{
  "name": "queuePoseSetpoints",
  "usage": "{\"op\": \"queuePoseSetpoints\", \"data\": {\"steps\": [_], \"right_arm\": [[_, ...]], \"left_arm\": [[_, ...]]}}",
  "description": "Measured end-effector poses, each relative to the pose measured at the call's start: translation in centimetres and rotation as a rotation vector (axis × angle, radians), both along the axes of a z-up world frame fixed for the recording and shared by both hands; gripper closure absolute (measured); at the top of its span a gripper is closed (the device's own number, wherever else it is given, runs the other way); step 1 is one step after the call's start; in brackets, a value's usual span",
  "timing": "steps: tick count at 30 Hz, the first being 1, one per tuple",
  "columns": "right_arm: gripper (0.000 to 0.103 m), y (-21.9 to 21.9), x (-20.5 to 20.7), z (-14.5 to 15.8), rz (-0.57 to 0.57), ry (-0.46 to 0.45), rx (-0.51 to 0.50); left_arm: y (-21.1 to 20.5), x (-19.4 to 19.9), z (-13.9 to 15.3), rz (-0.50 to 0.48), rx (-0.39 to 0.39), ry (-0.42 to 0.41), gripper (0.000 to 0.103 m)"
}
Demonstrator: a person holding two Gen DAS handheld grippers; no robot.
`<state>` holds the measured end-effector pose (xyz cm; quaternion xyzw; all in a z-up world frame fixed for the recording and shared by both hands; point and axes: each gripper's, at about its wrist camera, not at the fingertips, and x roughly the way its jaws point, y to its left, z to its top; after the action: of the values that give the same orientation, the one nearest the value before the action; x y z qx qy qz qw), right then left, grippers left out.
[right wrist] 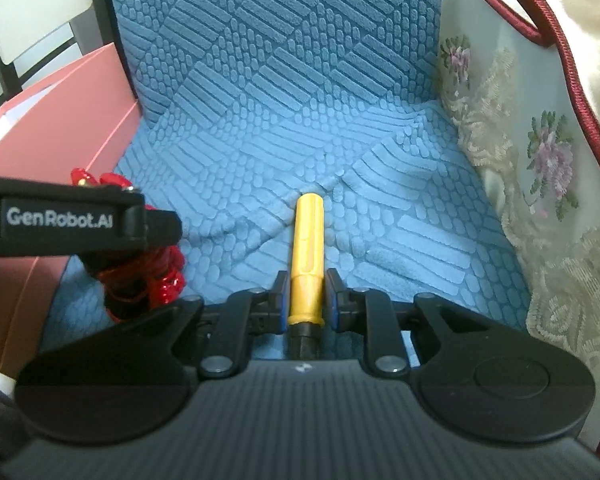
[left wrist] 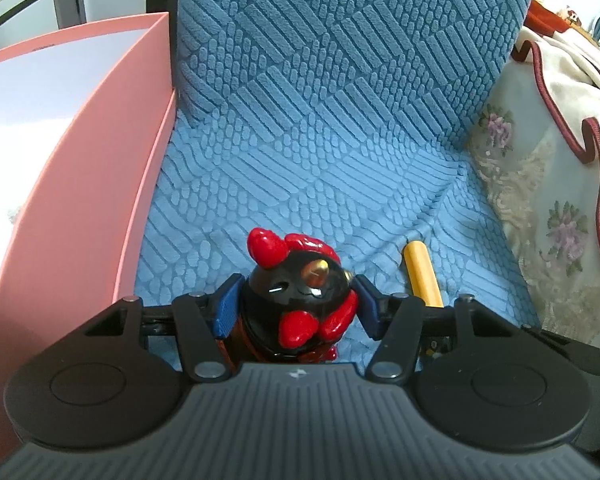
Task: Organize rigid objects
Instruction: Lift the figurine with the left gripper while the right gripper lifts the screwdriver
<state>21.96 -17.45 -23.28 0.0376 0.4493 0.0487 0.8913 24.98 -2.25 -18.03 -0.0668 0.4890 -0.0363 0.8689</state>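
Observation:
A black and red rooster figurine (left wrist: 296, 300) stands on the blue textured seat cover (left wrist: 300, 184). My left gripper (left wrist: 296, 304) has its blue pads against both sides of the figurine. A yellow marker (right wrist: 309, 256) with a black end lies on the cover, pointing away. My right gripper (right wrist: 307, 300) has its pads against the marker's near part. The marker's far end also shows in the left wrist view (left wrist: 422, 274). The left gripper body (right wrist: 72, 220) and part of the figurine (right wrist: 164, 280) show at the left of the right wrist view.
An open pink box (left wrist: 100, 184) with a white inside stands at the left, against the seat. A floral cream cushion with dark red piping (left wrist: 556, 216) borders the seat on the right. The blue backrest (left wrist: 340, 40) rises behind.

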Motion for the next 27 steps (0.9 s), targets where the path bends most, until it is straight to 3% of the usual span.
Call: {"op": "queuePoseSetpoints", "data": {"steps": [8, 18, 27], "right_arm": [[0.082, -0.1, 0.1, 1.1, 0.009, 0.006, 0.051], [0.082, -0.2, -2.5, 5.6, 0.043, -0.063, 0.106], [0.082, -0.9, -5.3, 9.8, 0.053, -0.111, 0.096]], "left_arm": [[0.8, -0.9, 1.4, 0.004, -0.016, -0.017, 0.039], [1.5, -3.4, 4.7, -0.011, -0.041, -0.058, 0.039], [2.2, -5.6, 9.0, -0.026, -0.058, -0.096, 0.039]]}}
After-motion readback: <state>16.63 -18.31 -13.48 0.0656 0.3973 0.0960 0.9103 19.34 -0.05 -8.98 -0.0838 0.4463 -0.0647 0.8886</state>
